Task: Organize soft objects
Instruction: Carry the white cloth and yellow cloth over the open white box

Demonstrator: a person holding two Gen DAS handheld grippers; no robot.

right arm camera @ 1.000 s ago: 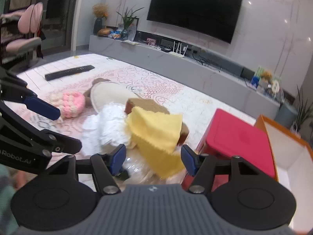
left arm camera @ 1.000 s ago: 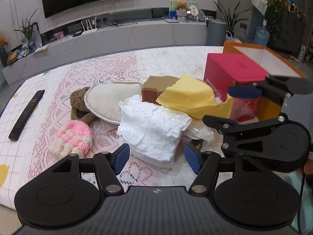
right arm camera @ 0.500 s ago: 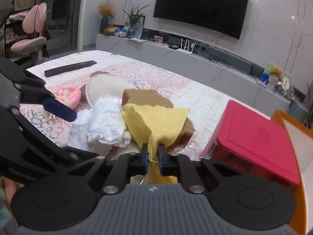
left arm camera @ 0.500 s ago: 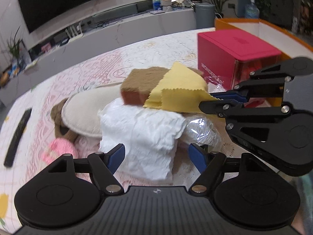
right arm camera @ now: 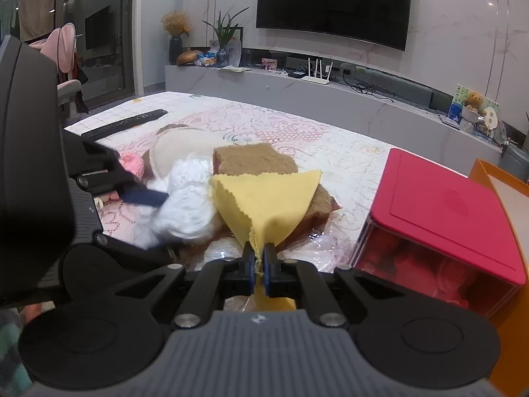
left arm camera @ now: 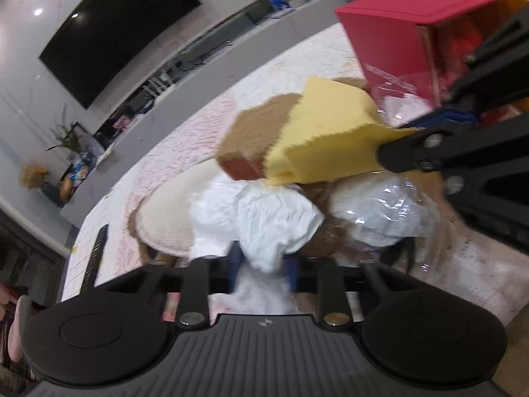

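Over the lace-covered bed, both tools grip soft things
Left tool (left arm camera: 263, 266) has just closed on crumpled white cloth (left arm camera: 264, 218); right tool (right arm camera: 259, 269) pinches yellow zigzag-edged cloth (right arm camera: 267, 198)

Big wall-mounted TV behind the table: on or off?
Off, as far as the pictures show: the wall-mounted TV has a uniformly black screen in both wrist views, showing only faint reflections.

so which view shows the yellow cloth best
The right wrist view: the yellow cloth faces the camera, spread as a triangle, its corner pinched in the shut right gripper. The left wrist view shows it sideways and blurred, draped over the brown sponge.
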